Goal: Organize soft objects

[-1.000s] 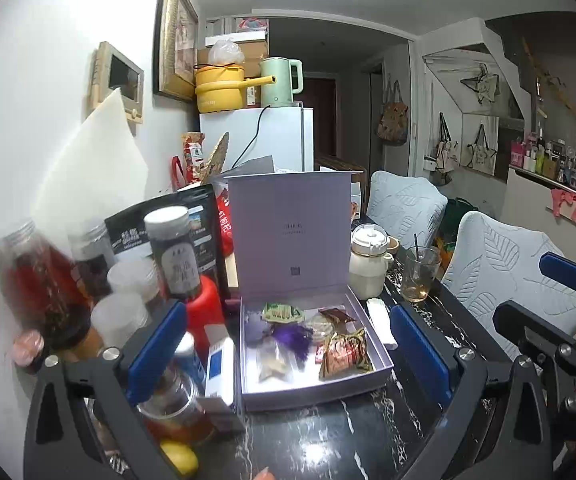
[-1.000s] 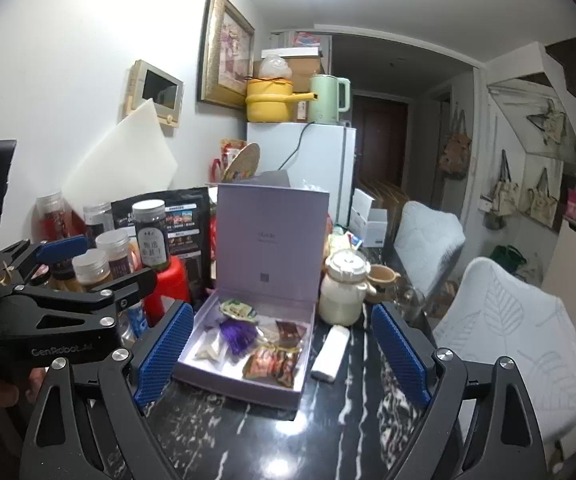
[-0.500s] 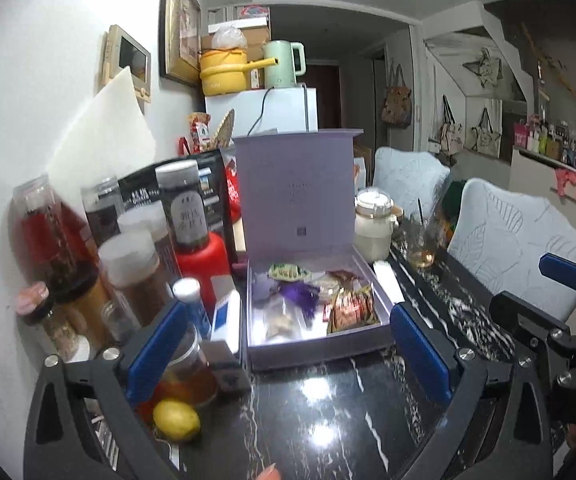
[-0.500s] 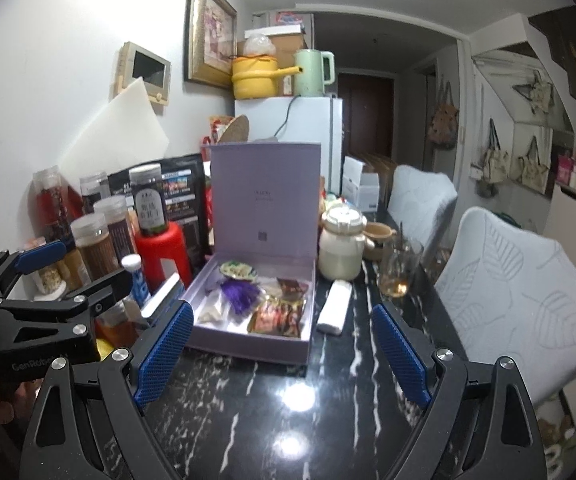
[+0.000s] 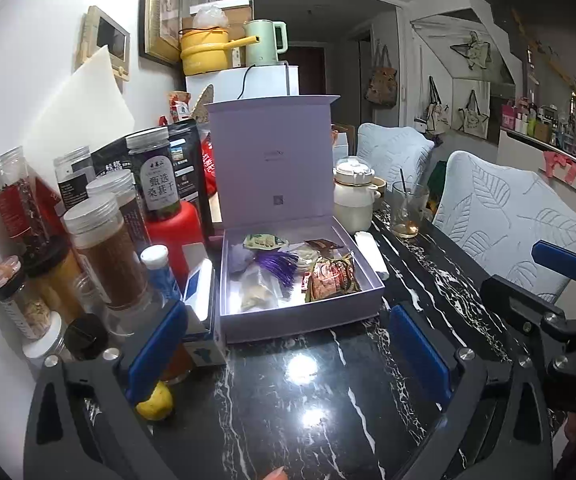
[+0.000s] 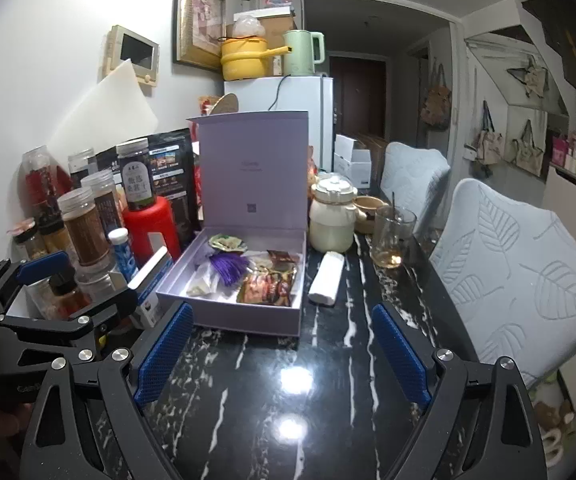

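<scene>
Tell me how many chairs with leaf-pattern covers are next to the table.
2. The near chair stands at the table's right edge; the far chair stands behind it, beyond the glass. Others may be hidden out of frame.

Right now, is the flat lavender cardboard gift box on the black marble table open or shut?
Open. The lavender cardboard gift box has its hinged lid standing upright behind the tray, and the snack packets inside are exposed.

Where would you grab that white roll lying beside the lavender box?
Across the middle of the white roll, from above. It lies flat on the table with its long axis running away from the camera, so its narrow width suits an open claw; the lavender box crowds its left side.
</scene>
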Demonstrator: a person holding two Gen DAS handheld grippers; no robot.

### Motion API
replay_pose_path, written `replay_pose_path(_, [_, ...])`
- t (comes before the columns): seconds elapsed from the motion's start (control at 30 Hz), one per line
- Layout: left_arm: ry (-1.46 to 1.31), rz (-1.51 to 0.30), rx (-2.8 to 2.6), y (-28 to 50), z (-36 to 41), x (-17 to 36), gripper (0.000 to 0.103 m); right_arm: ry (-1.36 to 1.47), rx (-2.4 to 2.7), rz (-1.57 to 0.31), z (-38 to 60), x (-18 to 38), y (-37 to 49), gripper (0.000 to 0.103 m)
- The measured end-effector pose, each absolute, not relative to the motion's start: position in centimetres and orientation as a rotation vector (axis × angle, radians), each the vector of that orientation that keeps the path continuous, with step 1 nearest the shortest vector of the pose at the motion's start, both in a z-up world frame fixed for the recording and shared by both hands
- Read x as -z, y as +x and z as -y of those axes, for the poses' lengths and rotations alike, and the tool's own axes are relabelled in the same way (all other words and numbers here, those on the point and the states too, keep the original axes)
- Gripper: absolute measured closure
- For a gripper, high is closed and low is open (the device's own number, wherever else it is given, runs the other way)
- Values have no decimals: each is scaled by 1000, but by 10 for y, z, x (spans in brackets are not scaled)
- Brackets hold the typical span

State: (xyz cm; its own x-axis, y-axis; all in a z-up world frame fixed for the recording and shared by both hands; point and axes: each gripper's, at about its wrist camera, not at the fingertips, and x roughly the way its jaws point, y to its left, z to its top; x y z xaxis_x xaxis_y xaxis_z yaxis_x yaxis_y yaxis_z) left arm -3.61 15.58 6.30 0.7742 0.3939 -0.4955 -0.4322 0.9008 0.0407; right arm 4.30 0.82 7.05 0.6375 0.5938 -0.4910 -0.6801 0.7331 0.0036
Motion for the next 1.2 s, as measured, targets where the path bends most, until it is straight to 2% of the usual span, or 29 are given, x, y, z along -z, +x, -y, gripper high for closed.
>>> replay_pose_path(1.2, [-61, -534, -432, -30, -146, -66, 0, -184, -693, -502, 12, -68, 51, 11])
